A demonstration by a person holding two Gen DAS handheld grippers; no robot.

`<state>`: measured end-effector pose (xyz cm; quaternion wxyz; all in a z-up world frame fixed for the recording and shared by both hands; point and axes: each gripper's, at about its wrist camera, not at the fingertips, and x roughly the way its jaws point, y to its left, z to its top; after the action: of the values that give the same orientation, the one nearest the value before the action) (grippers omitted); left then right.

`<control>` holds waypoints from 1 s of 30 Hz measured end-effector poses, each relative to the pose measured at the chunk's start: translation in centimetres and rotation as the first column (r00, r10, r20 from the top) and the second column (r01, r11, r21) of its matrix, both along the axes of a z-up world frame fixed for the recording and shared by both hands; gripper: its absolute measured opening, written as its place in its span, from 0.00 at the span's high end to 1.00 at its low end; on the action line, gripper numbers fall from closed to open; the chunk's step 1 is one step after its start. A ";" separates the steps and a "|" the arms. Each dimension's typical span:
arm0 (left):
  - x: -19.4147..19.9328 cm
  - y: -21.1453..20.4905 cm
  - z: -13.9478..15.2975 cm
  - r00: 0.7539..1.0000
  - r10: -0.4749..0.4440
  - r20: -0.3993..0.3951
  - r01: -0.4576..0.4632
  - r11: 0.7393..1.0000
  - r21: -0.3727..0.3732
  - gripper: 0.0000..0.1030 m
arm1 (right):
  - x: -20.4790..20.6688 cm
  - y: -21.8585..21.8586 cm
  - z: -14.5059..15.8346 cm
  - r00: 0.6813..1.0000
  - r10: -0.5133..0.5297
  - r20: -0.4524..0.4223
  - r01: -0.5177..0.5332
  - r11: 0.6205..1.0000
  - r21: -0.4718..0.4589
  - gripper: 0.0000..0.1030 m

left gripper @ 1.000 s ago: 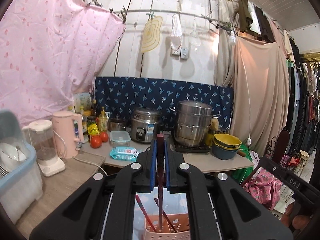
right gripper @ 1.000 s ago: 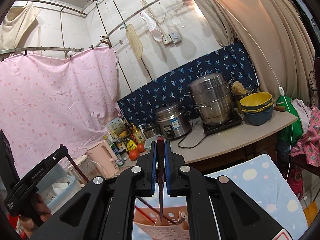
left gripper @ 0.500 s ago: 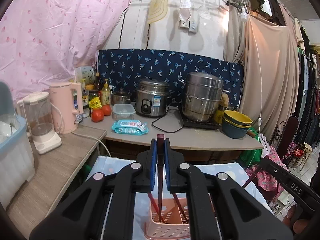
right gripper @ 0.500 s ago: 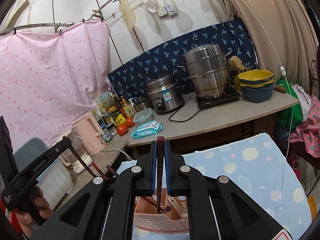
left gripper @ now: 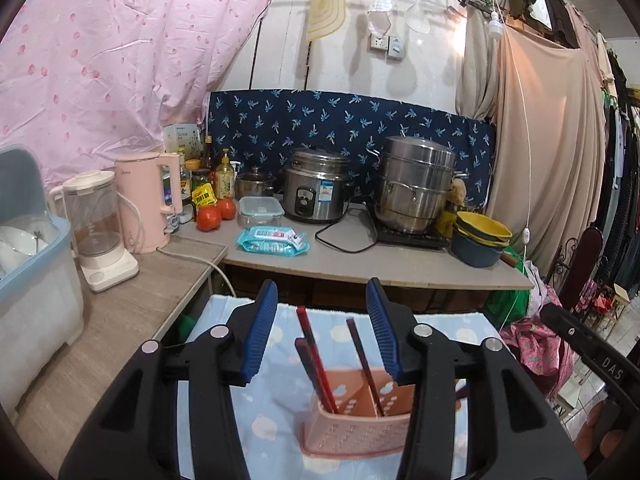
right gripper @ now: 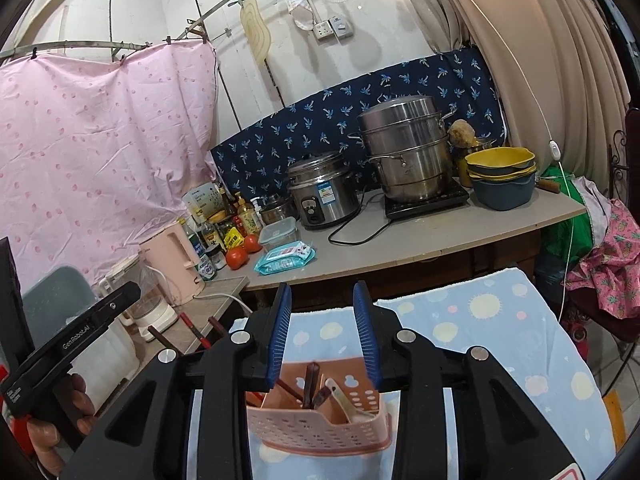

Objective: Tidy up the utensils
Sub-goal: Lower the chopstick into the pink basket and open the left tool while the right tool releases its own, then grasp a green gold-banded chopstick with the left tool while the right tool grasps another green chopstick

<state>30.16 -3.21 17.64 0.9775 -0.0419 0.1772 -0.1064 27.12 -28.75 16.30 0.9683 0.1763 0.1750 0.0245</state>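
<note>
Left gripper pose: the left gripper (left gripper: 322,330) points forward and a little downward, above the pink utensil holder (left gripper: 360,424); the holder shows low between its two black arms.
Right gripper pose: the right gripper (right gripper: 322,336) is tilted the same way over the same holder (right gripper: 320,426), from the other side.
Hand: a hand (right gripper: 60,416) grips the left gripper's black handle at the lower left of the right wrist view.
Holder place: it stands on a light blue cloth (left gripper: 280,360) printed with clouds and suns, which covers a low table in front of the counter (left gripper: 400,268).
Edges: the cloth's far edge lies near the counter front; a wooden side counter (left gripper: 120,320) runs along the left.
Open room: the cloth to the right of the holder is bare (right gripper: 500,340).
Left fingers: the blue pads (left gripper: 262,328) stand apart and the jaws are opening; the tops of the red and black chopsticks (left gripper: 314,356) rise between them, touching neither pad.
Right fingers: the blue pads (right gripper: 366,332) stand apart, less widely, and the jaws are opening; nothing is pressed between them.
Holder contents: chopsticks lean in its compartments, and the right wrist view shows dark handles (right gripper: 310,384) and a pale utensil (right gripper: 340,394) inside.
</note>
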 end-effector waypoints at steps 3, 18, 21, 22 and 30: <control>-1.1 0.3 -0.5 1.000 -0.005 -0.015 0.005 1.000 0.006 0.57 | -1.4 0.4 -0.1 1.000 0.003 -0.001 -0.003 1.000 -0.014 0.69; -8.6 1.1 -4.7 0.992 -0.032 -0.120 0.038 0.998 0.055 0.57 | -10.2 4.4 -3.6 0.995 0.057 -0.076 -0.064 0.993 -0.098 0.69; -9.7 1.3 -5.4 0.990 -0.035 -0.138 0.043 0.997 0.058 0.57 | -11.8 5.4 -4.5 0.993 0.067 -0.094 -0.078 0.990 -0.117 0.69; -10.1 1.4 -5.7 0.989 -0.036 -0.144 0.044 0.997 0.058 0.57 | -12.4 5.6 -4.9 0.992 0.071 -0.103 -0.083 0.989 -0.120 0.69; -12.7 1.8 -9.0 0.977 -0.034 -0.212 0.050 0.996 0.070 0.57 | -15.4 6.9 -8.1 0.981 0.079 -0.176 -0.104 0.985 -0.135 0.69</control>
<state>17.49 -1.37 8.63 0.9517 -0.0125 0.2843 -0.1151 11.73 -21.88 8.21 0.9579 0.0995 0.2661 0.0414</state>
